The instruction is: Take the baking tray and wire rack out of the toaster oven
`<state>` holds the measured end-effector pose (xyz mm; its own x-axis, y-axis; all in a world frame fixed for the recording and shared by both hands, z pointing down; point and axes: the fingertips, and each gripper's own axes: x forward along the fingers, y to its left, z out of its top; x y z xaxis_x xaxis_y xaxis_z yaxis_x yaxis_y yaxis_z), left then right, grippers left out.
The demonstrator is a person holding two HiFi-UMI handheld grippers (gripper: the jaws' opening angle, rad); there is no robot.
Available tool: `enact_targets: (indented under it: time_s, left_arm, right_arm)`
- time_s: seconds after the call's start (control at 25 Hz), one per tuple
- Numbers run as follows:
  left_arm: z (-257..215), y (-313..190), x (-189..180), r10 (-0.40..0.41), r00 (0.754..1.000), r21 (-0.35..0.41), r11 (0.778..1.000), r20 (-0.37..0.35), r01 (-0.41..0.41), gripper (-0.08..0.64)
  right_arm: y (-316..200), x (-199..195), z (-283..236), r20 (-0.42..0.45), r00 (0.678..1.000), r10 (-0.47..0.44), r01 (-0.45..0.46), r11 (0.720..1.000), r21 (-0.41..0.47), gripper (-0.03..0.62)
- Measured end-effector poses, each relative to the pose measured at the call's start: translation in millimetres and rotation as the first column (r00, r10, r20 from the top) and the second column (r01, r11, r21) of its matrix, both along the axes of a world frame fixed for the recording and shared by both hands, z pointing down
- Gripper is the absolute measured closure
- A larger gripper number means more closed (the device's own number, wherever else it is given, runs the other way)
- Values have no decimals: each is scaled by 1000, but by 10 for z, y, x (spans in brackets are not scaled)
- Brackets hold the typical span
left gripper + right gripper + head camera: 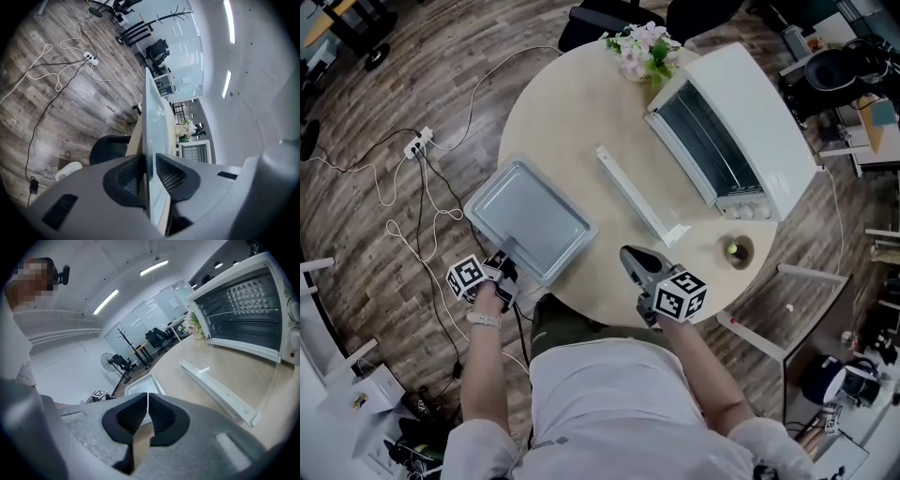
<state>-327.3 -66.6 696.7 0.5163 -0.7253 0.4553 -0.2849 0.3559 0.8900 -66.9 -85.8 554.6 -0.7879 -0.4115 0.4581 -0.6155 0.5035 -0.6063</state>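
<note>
Baking tray (530, 217) is out of the toaster oven (741, 131) in the head view. It's empty and sits at the left edge of the round table (572, 122), partly hanging past it.

Left gripper view: the left gripper (150, 161) is clamped on the tray's rim. If I let go here, I reckon it tips off the edge.

Right gripper view: the right gripper (148, 401) is closed on nothing. The wire rack (243, 312) looks to be inside the open oven.
</note>
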Motion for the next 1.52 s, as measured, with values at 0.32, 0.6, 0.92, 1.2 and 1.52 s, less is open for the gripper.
enact_targets:
  time_s: [0.32, 0.6, 0.92, 1.2, 1.52]
  left_arm:
    - [158, -100, -186, 2, 995, -4, 1000, 97, -1, 455]
    - [127, -199, -339, -62, 987, 17, 998, 150, 60, 440]
    - [151, -155, -412, -73, 980, -15, 997, 184, 78, 365]
    - [135, 145, -426, -92, 976, -63, 992, 197, 106, 359]
    - [-109, 347, -298, -48, 969, -90, 993, 241, 71, 356]
  right_arm:
    - [-53, -5, 59, -8, 1000, 4, -4, 1000, -13, 584]
    - [-81, 14, 21, -7, 1000, 26, -26, 1000, -14, 584]
    - [-27, 37, 16, 1, 999, 43, -43, 999, -13, 584]
    - [-31, 90, -25, 36, 997, 70, -70, 998, 0, 584]
    - [-196, 307, -142, 109, 980, 164, -168, 986, 23, 584]
